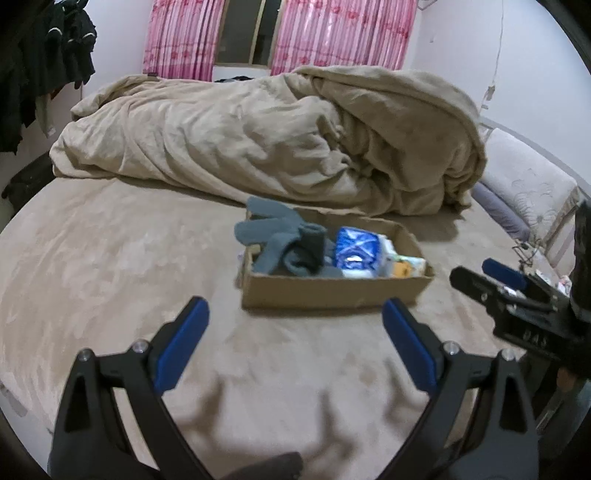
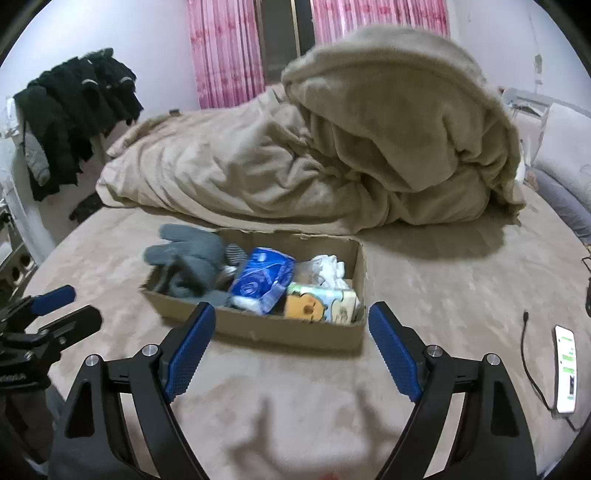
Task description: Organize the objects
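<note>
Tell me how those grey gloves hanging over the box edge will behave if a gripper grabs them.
The grey gloves look knitted and limp, draping over the cardboard box rim, so they would probably sag and dangle. They seem light. Being tangled together, one might drag the other along.

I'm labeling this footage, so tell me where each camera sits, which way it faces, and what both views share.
Left wrist: sits on the left gripper, facing across the bed at the cardboard box; own open fingers below, right gripper at right edge.
Right wrist: sits on the right gripper, facing the same cardboard box; left gripper at left edge.
Shared: box, grey gloves, beige duvet, pink curtains.
</note>
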